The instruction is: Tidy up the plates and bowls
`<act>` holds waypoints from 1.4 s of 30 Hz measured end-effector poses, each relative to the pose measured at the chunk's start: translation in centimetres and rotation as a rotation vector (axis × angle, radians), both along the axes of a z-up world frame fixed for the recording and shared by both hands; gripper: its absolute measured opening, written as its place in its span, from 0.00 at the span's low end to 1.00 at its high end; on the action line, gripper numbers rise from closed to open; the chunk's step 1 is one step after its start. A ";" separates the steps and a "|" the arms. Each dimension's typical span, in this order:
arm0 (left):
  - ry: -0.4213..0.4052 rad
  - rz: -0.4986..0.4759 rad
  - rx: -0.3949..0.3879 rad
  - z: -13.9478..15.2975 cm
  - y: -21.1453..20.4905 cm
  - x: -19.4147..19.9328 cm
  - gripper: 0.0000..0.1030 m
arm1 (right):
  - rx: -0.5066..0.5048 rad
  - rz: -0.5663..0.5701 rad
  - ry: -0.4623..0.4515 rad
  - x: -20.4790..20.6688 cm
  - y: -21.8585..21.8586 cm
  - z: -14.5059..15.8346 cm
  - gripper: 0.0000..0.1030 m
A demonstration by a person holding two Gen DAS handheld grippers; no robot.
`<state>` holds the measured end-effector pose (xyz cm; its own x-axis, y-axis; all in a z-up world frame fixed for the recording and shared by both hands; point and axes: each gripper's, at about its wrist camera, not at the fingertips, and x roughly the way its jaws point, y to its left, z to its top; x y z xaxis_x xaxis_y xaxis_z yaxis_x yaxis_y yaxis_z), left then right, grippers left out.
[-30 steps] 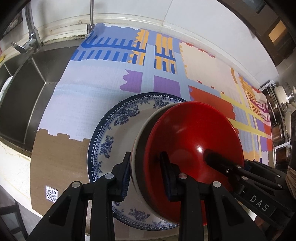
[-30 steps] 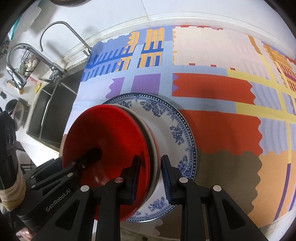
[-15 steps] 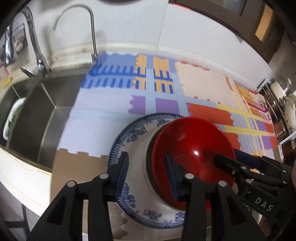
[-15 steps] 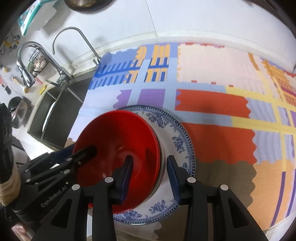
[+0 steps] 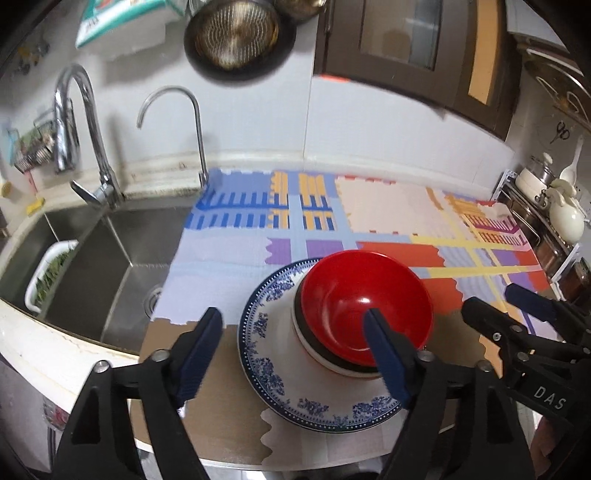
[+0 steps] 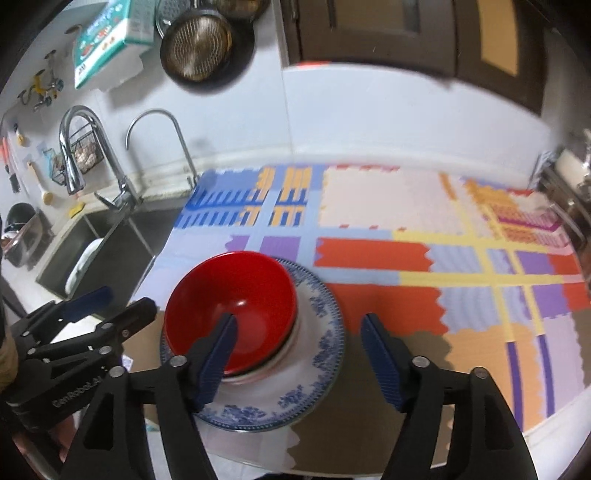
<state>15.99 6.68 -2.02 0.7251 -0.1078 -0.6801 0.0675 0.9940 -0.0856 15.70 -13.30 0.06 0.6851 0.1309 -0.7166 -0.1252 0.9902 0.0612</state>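
Observation:
A red bowl (image 5: 365,302) sits nested in a white bowl (image 5: 314,350), and both stand on a blue-and-white patterned plate (image 5: 273,354) on the colourful mat. The same stack shows in the right wrist view: red bowl (image 6: 229,306), plate (image 6: 317,376). My left gripper (image 5: 295,358) is open, empty, raised above and in front of the stack. My right gripper (image 6: 299,362) is open and empty too, above the plate's right side. Each gripper appears in the other's view, the right (image 5: 517,314) and the left (image 6: 96,306).
A steel sink (image 5: 110,266) with two faucets lies left of the mat, holding a white basket (image 5: 48,273). A rack with white pots (image 5: 554,206) stands at the far right. A strainer (image 5: 232,33) hangs on the wall. The counter's front edge is just below the plate.
Both grippers let go of the bowls' rims, opened wide and pulled back and up. The stacked bowls stay on the plate.

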 end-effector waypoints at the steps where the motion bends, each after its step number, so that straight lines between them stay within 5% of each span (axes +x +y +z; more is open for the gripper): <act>1: -0.018 -0.001 0.013 0.2 -0.2 -0.5 0.84 | -0.006 -0.006 -0.019 -0.6 -0.2 0.2 0.72; 16: -0.274 0.081 0.089 2.3 -3.5 -11.8 1.00 | -0.018 -0.023 -0.252 -10.5 -4.0 2.1 0.85; 31: -0.350 0.119 0.098 3.8 -5.4 -22.8 1.00 | -0.029 -0.019 -0.347 -21.9 -6.5 4.1 0.91; 42: -0.352 0.101 0.086 4.2 -5.7 -26.5 1.00 | -0.008 -0.025 -0.361 -26.4 -7.1 4.7 0.91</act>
<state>-10.52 0.96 2.23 0.9200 0.0232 -0.3911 -0.0211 0.9997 0.0097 -10.70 -20.44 4.73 0.8970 0.1069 -0.4289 -0.1136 0.9935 0.0101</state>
